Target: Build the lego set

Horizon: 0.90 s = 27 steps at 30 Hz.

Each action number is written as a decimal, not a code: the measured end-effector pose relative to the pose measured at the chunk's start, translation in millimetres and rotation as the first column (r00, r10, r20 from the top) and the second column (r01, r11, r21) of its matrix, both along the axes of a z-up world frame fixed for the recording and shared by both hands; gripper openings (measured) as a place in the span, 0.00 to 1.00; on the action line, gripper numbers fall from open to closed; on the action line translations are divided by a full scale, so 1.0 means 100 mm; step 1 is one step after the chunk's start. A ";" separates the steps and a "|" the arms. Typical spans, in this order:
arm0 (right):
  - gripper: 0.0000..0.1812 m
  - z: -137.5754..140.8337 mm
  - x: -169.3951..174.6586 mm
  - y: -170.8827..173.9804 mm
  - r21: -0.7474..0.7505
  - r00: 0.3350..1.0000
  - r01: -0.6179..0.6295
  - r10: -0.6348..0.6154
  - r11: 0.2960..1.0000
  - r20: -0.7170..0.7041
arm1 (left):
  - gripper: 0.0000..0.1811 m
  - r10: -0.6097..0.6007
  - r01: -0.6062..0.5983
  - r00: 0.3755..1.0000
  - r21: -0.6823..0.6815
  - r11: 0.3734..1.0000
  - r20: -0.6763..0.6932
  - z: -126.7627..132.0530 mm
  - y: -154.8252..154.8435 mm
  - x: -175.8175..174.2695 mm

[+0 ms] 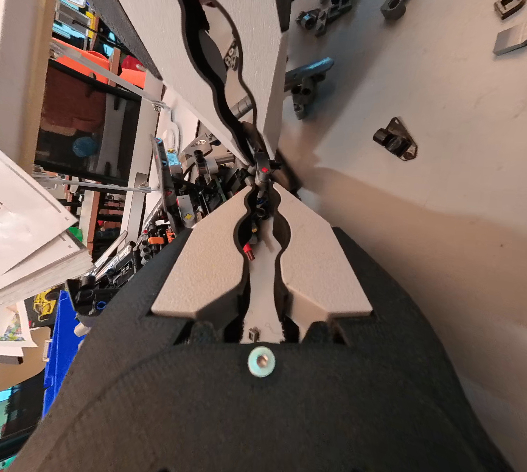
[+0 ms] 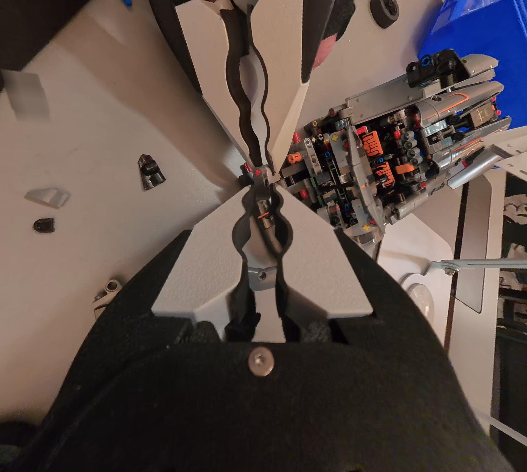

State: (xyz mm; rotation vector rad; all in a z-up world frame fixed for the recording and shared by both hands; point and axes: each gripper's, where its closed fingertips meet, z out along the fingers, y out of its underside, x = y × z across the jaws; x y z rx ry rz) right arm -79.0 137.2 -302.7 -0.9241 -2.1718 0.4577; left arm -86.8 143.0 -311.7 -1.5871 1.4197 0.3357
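The grey, black and orange lego model [image 2: 370,158] lies on the white table [image 2: 114,116]; in the left wrist view it [image 1: 199,190] sits behind my fingers. My two grippers meet tip to tip at its front end. My right gripper [image 2: 263,188] is shut on a long grey panel piece [image 2: 265,221] with an orange line. My left gripper [image 1: 263,187] comes from above in the right wrist view [image 2: 261,166] and is shut on a small grey connector [image 2: 259,173] with a red cross end. I cannot tell whether the connector is joined to the model.
Loose parts lie on the table: a black wedge [image 2: 149,173], a grey slope [image 2: 48,197], a black wheel [image 2: 385,7], a grey tile [image 1: 510,43], a grey arm piece [image 1: 309,81]. A blue bin [image 2: 484,30] stands behind the model. An open instruction booklet [image 1: 34,230] lies at the left. Less than 4 cm separates the two grippers' tips.
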 end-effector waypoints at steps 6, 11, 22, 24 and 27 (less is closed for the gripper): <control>0.07 0.00 -0.04 0.00 0.043 1.000 0.019 -0.019 0.999 -0.006 | 0.02 0.017 -0.016 0.999 -0.029 0.999 0.043 0.01 0.02 -0.02; 0.05 -0.01 -0.09 -0.04 0.069 1.000 0.022 -0.021 0.997 -0.015 | 0.02 0.019 -0.017 0.998 -0.034 0.999 0.051 0.01 0.02 -0.02; 0.03 0.01 -0.11 -0.05 0.268 0.999 0.012 0.000 0.963 -0.044 | 0.03 0.008 -0.008 0.999 -0.007 1.000 0.033 0.01 0.03 0.00; 0.03 0.01 -0.11 -0.05 0.268 0.999 0.007 0.005 0.963 -0.042 | 0.03 0.007 -0.006 0.999 -0.013 1.000 0.039 0.01 0.02 0.00; 0.03 0.01 -0.10 -0.06 0.274 0.999 -0.003 0.013 0.962 -0.035 | 0.03 0.001 -0.001 0.999 -0.009 1.000 0.032 0.01 0.02 0.00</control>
